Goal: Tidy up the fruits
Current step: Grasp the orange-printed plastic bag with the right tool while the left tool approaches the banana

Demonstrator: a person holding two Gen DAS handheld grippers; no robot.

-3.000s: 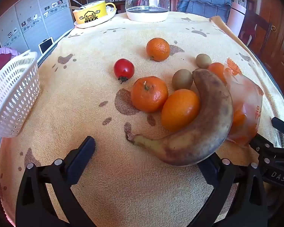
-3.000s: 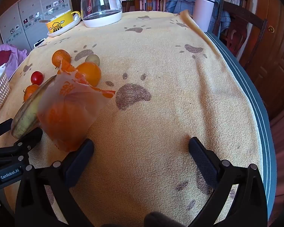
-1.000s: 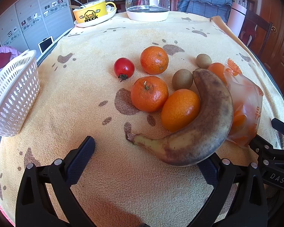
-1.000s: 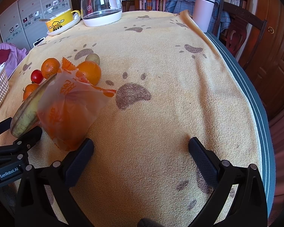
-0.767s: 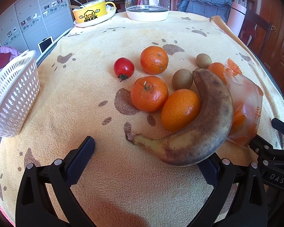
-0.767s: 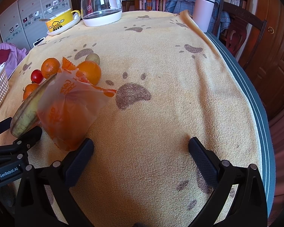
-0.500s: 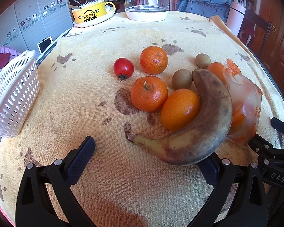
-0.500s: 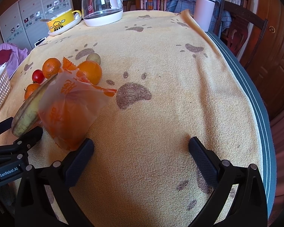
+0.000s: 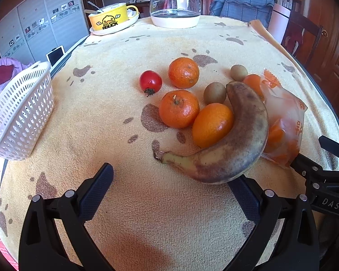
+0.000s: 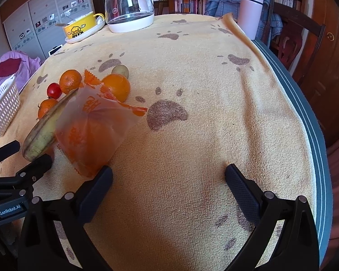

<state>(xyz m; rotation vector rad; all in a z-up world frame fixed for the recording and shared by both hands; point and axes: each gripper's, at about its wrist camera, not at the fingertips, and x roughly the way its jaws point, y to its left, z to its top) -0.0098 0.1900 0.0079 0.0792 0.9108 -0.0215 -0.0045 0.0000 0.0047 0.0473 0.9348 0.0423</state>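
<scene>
The left tool (image 9: 169, 187) is spread wide and empty, low over the near part of the worktop (image 9: 115, 72). The banana (image 9: 228, 144) lies just beyond it, and its belly nearly meets the right finger (image 9: 244, 194). Its long axis curves from the stem, pointing left at mid-gap, round to the blunt end far right. By my reading, a short push forward and right would put the fruit between the jaws, which would close across the curve.

The right tool (image 10: 169, 178) is also spread and empty, over bare cloth. Its left finger (image 10: 97, 185) sits just beside the orange bag (image 10: 95, 133), while the fruits lie well to its left. So the left tool is the nearer one for the banana.

The basket (image 9: 18, 113), seemingly the goal, stands at the far left edge, well apart from the cluster, and what it holds cannot be seen.

Count:
- one banana
- one tomato (image 9: 150, 81)
- four loose oranges, the fourth (image 9: 252, 83) half hidden behind the banana
- two kiwis (image 9: 214, 93)
- one bag, its contents unclear

Nothing appears sorted yet.
</scene>
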